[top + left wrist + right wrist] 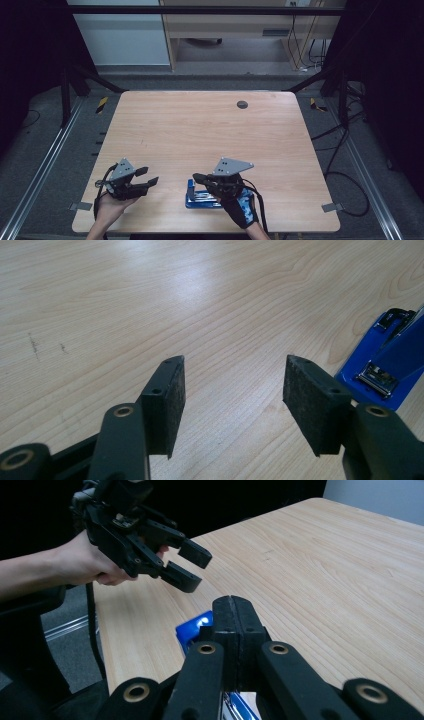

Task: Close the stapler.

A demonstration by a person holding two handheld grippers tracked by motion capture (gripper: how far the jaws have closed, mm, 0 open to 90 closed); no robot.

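My right gripper [197,177] hung over the blue stapler [192,197] at 6 o'clock on the surface [200,125], jaws pressed together on nothing. My left gripper [147,176], at 9 o'clock of the stapler, had its jaws spread.

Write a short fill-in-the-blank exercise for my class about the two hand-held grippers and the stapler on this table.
1. The stapler on the wooden table is ____ in colour.
2. The jaws of the left hand-held gripper stand ____, with nothing between them.
3. The jaws of the right hand-held gripper are pressed ____.
4. The stapler lies beneath the ____ hand-held gripper.

Missing words: blue; open; shut; right
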